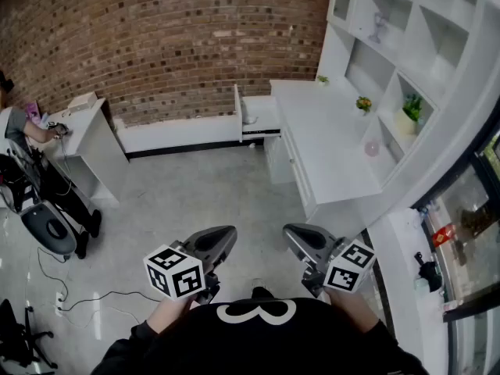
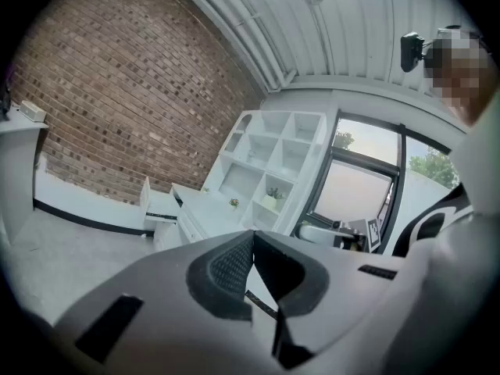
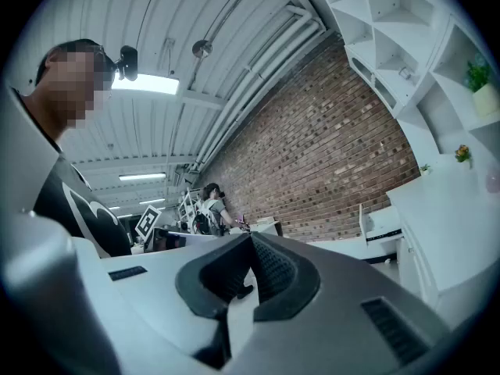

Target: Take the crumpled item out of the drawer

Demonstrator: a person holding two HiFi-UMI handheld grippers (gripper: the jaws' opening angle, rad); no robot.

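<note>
Far across the room, a white drawer [image 1: 256,120] stands pulled open at the left end of the long white desk [image 1: 328,151]. Something small and pale lies inside it, too small to make out. The same drawer [image 2: 158,210] shows in the left gripper view, and the drawer [image 3: 383,226] again in the right gripper view. My left gripper [image 1: 225,238] and right gripper [image 1: 294,235] are held close to my body, far from the drawer. Both are shut with nothing between the pads. In their own views the left gripper [image 2: 252,237] and right gripper [image 3: 250,241] have the jaws pressed together.
A white shelf unit [image 1: 406,61] with small plants lines the wall above the desk. At the left a person [image 1: 23,127] sits at a white side table [image 1: 90,135], with a chair [image 1: 48,226] and floor cables [image 1: 86,297] nearby. A brick wall [image 1: 172,37] closes the far side.
</note>
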